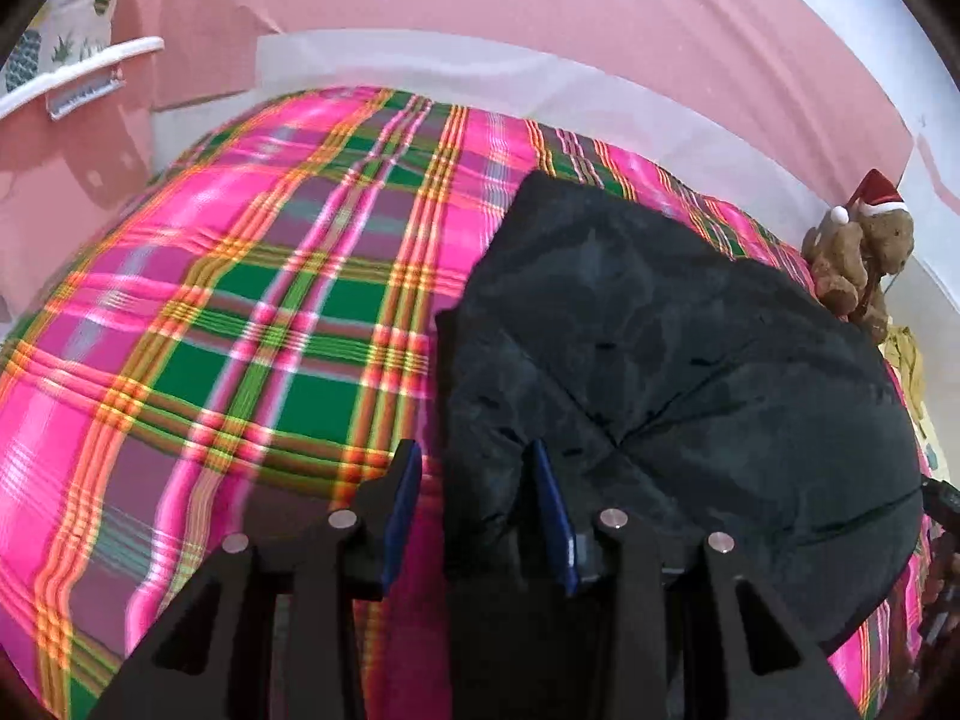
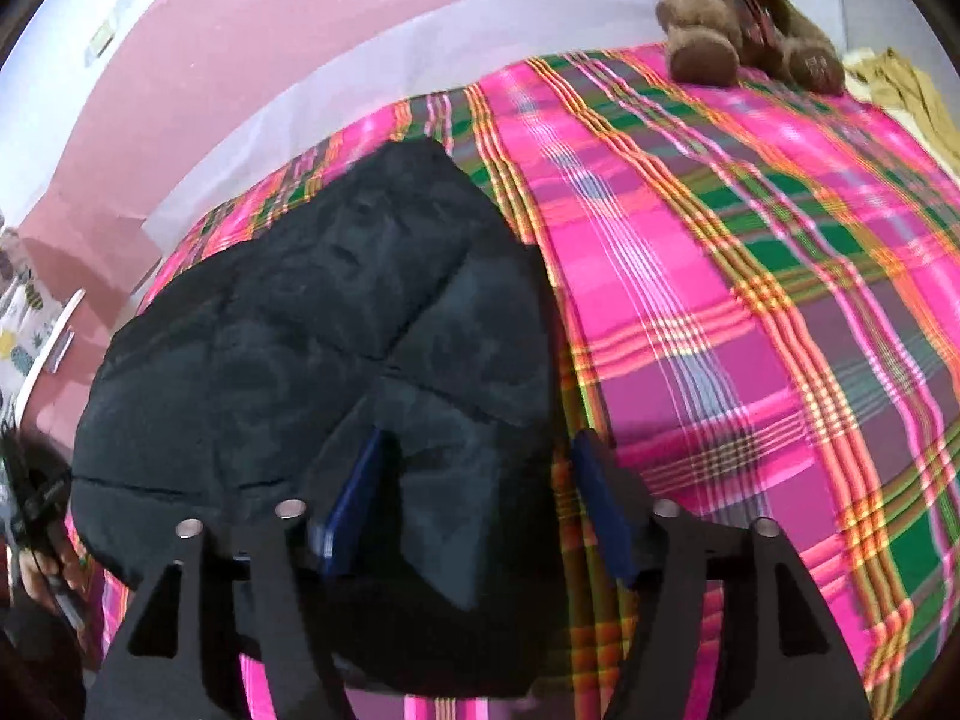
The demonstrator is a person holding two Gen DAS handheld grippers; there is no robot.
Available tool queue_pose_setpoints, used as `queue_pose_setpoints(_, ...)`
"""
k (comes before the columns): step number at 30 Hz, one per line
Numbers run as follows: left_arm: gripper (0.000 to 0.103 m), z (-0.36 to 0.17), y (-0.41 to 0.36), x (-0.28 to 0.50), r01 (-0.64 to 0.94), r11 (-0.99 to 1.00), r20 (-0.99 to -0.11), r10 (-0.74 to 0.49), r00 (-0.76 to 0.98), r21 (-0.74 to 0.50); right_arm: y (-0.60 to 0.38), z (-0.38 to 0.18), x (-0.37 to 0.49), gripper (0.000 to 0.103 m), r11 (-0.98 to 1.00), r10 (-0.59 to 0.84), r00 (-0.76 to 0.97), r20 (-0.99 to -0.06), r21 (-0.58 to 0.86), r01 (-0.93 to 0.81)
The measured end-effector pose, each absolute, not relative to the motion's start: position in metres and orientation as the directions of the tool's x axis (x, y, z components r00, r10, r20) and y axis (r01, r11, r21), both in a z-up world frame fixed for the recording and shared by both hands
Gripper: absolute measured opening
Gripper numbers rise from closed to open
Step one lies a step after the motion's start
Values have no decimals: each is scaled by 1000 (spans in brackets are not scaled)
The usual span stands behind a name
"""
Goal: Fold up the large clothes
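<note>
A black quilted jacket point(image 1: 660, 360) lies folded on a pink, green and orange plaid bedspread point(image 1: 240, 300). My left gripper point(image 1: 474, 474) hangs over the jacket's near left edge. That edge runs between the blue pads, and a strip of plaid shows beside the left pad point(image 1: 405, 492), so the jaws stand apart from the cloth. In the right wrist view the jacket point(image 2: 312, 324) fills the left half over the bedspread point(image 2: 750, 300). My right gripper point(image 2: 477, 480) is wide open over the jacket's near right corner, its pads clear of the fabric.
A brown teddy bear in a red Santa hat point(image 1: 864, 252) point(image 2: 744, 18) sits at the bed's far corner, with yellow cloth point(image 2: 900, 90) beside it. A pink wall point(image 1: 540, 12) runs behind the bed. A pineapple-print fabric point(image 1: 60, 42) hangs at the left. A hand point(image 2: 42, 570) shows at the left edge.
</note>
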State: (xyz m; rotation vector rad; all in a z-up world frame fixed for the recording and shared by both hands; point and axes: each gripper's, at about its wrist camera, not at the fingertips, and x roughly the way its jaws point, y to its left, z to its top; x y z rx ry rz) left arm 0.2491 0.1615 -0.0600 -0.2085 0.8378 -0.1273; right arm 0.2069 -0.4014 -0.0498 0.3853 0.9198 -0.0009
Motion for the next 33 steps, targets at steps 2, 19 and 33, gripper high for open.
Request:
queue_pose_setpoints(2, 41, -64, 157, 254, 30, 971, -727, -199, 657, -238, -406, -55, 213, 71, 927, 163, 604, -780, 330, 176)
queue_pose_setpoints(19, 40, -18, 129, 312, 86, 978, -707, -198, 679, -192, -375, -12, 259, 48, 968, 114, 660, -742, 232, 94)
queue_pose_setpoints(33, 44, -59, 109, 356, 60, 990, -759, -135, 637, -126, -374, -53, 302, 46, 987, 67, 513, -856, 131, 89)
